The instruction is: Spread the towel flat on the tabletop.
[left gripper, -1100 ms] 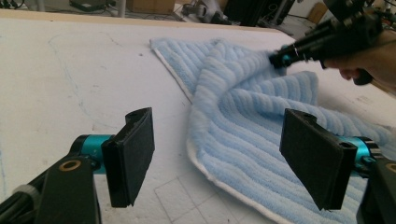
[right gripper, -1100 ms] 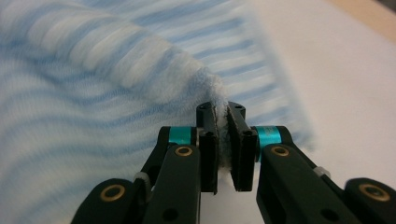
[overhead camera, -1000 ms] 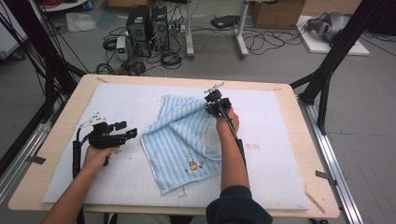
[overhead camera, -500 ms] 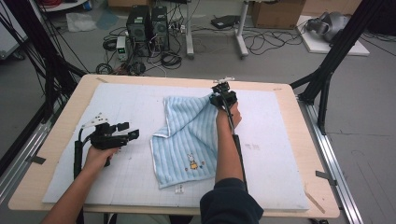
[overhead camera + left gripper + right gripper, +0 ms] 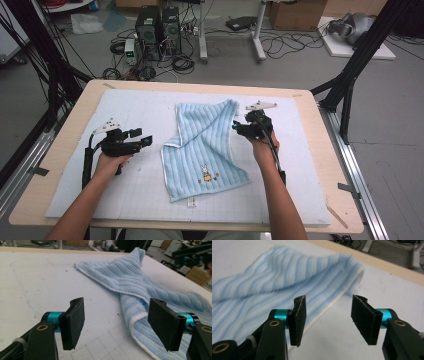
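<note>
Right hand-held gripper (image 5: 239, 128) has released the towel (image 5: 205, 145); jaws now wide, just beside its edge. Left hand-held gripper (image 5: 142, 142) unchanged, jaws wide.

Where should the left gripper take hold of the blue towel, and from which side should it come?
Probably the white-hemmed corner of the blue towel that points toward the left gripper. Come from the person's left, low over the white mat. That corner lies flat, single-layered and free, and the open jaws already face it.

light blue striped towel (image 5: 204, 142) with white edging, apparently a rabbit motif.
</note>
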{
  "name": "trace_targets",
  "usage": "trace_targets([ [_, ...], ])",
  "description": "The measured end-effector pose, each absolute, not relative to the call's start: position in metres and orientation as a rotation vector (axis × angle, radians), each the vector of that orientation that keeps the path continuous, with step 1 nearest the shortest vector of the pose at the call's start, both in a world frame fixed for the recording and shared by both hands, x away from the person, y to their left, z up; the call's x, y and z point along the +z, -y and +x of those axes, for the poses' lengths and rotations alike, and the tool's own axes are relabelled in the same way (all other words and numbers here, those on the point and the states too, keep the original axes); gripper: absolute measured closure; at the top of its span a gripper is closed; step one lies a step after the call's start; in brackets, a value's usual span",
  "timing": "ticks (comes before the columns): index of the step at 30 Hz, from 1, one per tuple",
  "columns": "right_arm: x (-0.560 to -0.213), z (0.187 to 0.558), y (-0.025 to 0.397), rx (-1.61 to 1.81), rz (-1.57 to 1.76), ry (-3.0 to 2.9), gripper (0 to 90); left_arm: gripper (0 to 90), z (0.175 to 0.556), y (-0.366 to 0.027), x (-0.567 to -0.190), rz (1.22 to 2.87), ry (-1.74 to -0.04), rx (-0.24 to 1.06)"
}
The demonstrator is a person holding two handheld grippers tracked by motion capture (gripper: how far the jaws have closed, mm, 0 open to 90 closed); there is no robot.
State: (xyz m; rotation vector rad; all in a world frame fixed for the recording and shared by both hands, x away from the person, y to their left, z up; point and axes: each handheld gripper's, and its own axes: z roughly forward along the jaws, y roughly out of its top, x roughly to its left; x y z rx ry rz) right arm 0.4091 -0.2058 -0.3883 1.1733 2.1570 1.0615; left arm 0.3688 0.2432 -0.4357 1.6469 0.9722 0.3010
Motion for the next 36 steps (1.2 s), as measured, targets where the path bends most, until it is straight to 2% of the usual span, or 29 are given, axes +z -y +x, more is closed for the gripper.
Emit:
trace_targets([
  [4, -0.397, 0.375, 0.22, 1.11, 1.162, -2.176, 42.6, 30.2, 0.383, -0.237, -0.43, 1.577, -0.986, 0.257],
  [7, -0.398, 0.353, 0.228, 1.112, 1.128, -2.183, 40.4, 29.3, 0.396, -0.221, -0.43, 1.632, -0.978, 0.223],
  [10, -0.397, 0.336, 0.237, 1.167, 1.095, -2.183, 36.5, 23.8, 0.406, -0.206, -0.43, 1.653, -0.99, 0.22],
  [12, -0.398, 0.327, 0.242, 1.189, 1.098, -2.187, 34.2, 20.7, 0.413, -0.198, -0.432, 1.658, -1.002, 0.208],
  [20, -0.412, 0.318, 0.252, 1.173, 1.105, -2.218, 31.7, 21.3, 0.445, -0.166, -0.432, 1.748, -1.022, 0.214],
  [22, -0.414, 0.32, 0.255, 1.183, 1.122, -2.215, 31.5, 23.7, 0.452, -0.158, -0.434, 1.766, -1.03, 0.228],
  [24, -0.415, 0.319, 0.257, 1.187, 1.129, -2.215, 31.5, 30.6, 0.458, -0.155, -0.436, 1.769, -1.036, 0.255],
  [27, -0.415, 0.319, 0.26, 1.206, 1.139, -2.203, 31.5, 32.5, 0.467, -0.15, -0.44, 1.775, -1.083, 0.26],
  [36, -0.413, 0.319, 0.266, 1.247, 1.163, -2.17, 31.4, 41.7, 0.478, -0.122, -0.449, 2.009, -1.035, 0.368],
])
